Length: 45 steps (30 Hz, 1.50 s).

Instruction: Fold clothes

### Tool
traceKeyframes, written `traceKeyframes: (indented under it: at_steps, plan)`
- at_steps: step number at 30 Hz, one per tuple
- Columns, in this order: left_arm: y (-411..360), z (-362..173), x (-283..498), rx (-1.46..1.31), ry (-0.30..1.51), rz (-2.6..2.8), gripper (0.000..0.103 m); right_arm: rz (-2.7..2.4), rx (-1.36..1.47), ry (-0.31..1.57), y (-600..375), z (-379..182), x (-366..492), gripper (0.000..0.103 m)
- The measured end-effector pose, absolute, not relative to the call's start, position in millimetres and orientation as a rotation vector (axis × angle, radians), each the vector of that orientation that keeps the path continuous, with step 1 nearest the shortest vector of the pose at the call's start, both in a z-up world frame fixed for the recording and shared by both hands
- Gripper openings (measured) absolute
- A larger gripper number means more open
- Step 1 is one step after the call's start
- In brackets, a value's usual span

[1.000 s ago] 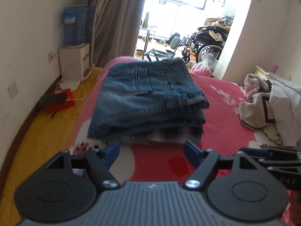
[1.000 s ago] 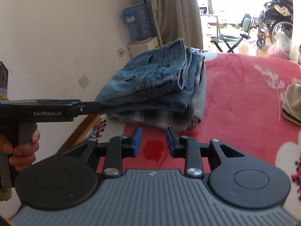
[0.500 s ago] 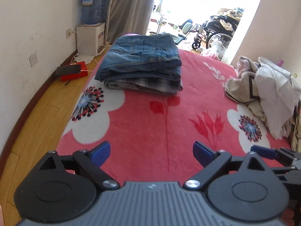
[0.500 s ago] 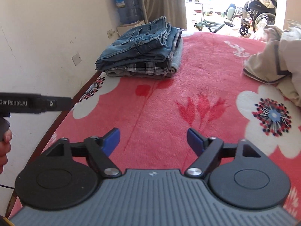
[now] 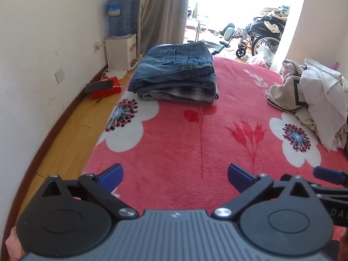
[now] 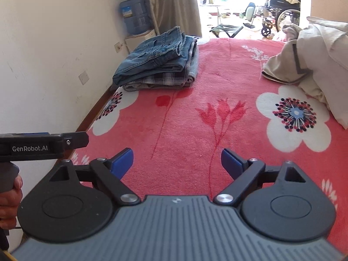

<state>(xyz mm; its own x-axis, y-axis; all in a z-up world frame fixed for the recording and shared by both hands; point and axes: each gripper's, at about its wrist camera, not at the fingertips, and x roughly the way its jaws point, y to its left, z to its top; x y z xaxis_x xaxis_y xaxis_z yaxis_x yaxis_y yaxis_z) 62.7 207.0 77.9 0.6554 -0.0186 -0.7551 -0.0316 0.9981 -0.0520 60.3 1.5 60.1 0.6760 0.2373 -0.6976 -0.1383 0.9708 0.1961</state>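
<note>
Red flowered blanket (image 5: pixel 195 143) bears folded jeans (image 5: pixel 176 69) stacked far off (unfolded heap (image 5: pixel 311 91) rightward); left gripper (image 5: pixel 175 175) and right gripper (image 6: pixel 176 163) both opening, empty.

Unfolded clothes pile (image 5: pixel 315 91) cut by right edge; checked garment (image 5: pixel 184 92) mostly under folded jeans (image 5: pixel 176 67).

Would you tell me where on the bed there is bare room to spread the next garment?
The red blanket is bare between the folded stack at the far left and the unfolded pile on the right, down to both grippers. The right edge is crowded with clothes.
</note>
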Motion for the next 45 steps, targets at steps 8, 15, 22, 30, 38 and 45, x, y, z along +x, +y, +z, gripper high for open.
traceKeyframes:
  at_steps: [8, 15, 22, 30, 38, 45]
  plan:
    - [212, 87, 52, -0.04, 0.831, 0.014, 0.102, 0.194, 0.084, 0.742, 10, 73, 40, 0.102]
    - [212, 90, 50, -0.003, 0.812, 0.028, 0.102, 0.165, 0.048, 0.73, 19, 78, 35, 0.102]
    - [209, 90, 51, -0.016, 0.808, 0.036, 0.102, 0.146, 0.038, 0.753, 21, 75, 39, 0.102]
    - [211, 85, 56, -0.047, 0.834, 0.103, 0.102, 0.128, 0.04, 0.752, 24, 74, 45, 0.102]
    - [211, 78, 58, -0.059, 0.856, 0.15, 0.102, 0.129, 0.013, 0.776, 28, 67, 48, 0.102]
    - [204, 74, 57, -0.02, 0.859, 0.158, 0.102, 0.12, 0.022, 0.796, 25, 61, 49, 0.102]
